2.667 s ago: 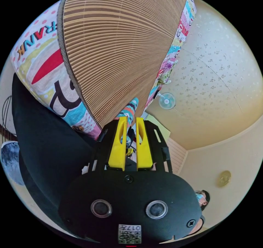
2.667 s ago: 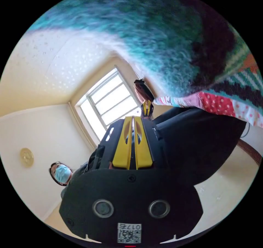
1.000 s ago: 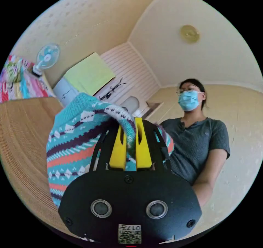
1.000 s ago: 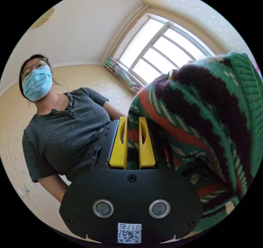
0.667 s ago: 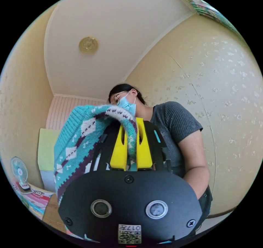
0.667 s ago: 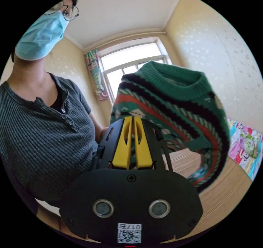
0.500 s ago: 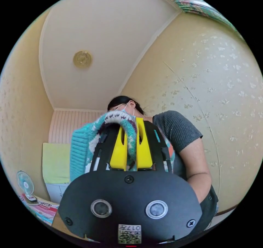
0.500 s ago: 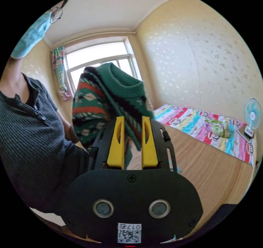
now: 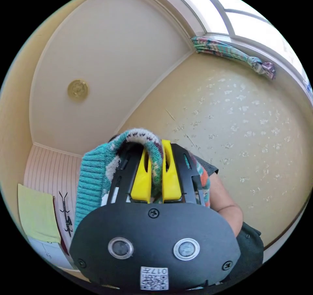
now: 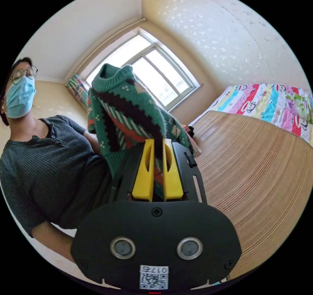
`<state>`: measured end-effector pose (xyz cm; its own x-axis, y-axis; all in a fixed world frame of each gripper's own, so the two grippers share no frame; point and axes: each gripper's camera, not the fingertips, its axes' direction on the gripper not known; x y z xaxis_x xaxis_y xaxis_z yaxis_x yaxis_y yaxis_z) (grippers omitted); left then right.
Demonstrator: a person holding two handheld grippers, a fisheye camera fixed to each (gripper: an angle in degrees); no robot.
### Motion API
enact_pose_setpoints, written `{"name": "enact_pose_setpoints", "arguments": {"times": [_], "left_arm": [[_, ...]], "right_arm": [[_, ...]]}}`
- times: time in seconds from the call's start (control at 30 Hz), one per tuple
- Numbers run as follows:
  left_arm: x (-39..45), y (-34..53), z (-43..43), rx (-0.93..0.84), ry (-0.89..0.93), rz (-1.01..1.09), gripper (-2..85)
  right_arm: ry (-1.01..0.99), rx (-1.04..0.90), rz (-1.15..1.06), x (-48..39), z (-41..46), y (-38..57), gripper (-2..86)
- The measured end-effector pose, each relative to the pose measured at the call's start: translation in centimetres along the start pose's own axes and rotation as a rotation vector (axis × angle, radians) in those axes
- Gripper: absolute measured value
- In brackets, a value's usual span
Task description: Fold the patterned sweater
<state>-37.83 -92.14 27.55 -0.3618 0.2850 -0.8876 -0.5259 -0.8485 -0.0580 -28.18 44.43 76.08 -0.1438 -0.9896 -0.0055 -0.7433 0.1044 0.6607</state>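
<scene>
The patterned sweater (image 10: 130, 112) is teal-green knit with dark, red and white bands. In the right gripper view it hangs in the air in front of the person (image 10: 49, 158), and my right gripper (image 10: 158, 141) is shut on a fold of it between its yellow jaws. In the left gripper view a teal ribbed edge of the sweater (image 9: 94, 174) drapes over my left gripper (image 9: 156, 143), whose jaws are shut on the knit. That view points up at the ceiling, and the person's arm (image 9: 228, 207) shows behind the gripper.
A woven bamboo mat (image 10: 260, 177) covers the bed at the right, with a colourful cartoon sheet (image 10: 270, 102) beyond it. A bright window (image 10: 153, 70) is behind the sweater. A wall, a curtain (image 9: 231, 50) and a ceiling lamp (image 9: 77, 89) are overhead.
Both grippers have lifted the sweater off the mat into the air. The right gripper opened briefly half a second ago and is now shut on the knit again. Both cameras have swung.
</scene>
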Motion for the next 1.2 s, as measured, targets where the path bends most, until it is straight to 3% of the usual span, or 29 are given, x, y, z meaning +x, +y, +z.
{"name": "enact_pose_setpoints", "arguments": {"times": [0.17,0.33,0.63,0.7,0.77,0.83,0.93,1.07,1.2], "left_arm": [[-0.5,-0.6,2.0,-0.229,-0.197,-0.147,4.8],[-1.1,0.1,4.7,-0.577,-0.408,-0.331,4.8],[-4.5,2.3,6.3,-1.117,-0.858,-0.651,4.1],[-5.7,2.4,6.8,-1.146,-0.876,-0.683,4.1],[-6.1,1.3,8.3,-1.156,-0.92,-0.614,4.3],[-5.7,-2.3,10.8,-1.129,-1.107,-0.409,4.5],[-7.4,-7.1,13.2,-1.148,-1.282,-0.303,4.5],[-13.5,-10.4,11.7,-1.296,-1.469,-0.315,5.2],[-23.0,-10.1,-2.1,-1.338,-1.769,-0.651,6.9]], "right_arm": [[0.492,0.151,0.035,-4.1,-3.9,-2.0,3.5],[1.042,0.367,-0.039,-12.6,-7.0,-4.4,3.3],[1.266,0.798,-0.297,-25.2,-10.5,-5.7,3.2],[1.301,0.874,-0.369,-27.4,-10.7,-5.4,3.2],[1.368,0.944,-0.431,-29.2,-10.8,-5.2,3.2],[1.592,1.0,-0.488,-30.3,-10.8,-5.6,3.2],[1.749,0.923,-0.453,-27.3,-13.3,-8.8,3.1],[1.638,0.646,-0.284,-15.8,-19.5,-15.2,2.8],[1.357,0.163,0.2,9.9,-24.1,-23.6,2.1]]}}
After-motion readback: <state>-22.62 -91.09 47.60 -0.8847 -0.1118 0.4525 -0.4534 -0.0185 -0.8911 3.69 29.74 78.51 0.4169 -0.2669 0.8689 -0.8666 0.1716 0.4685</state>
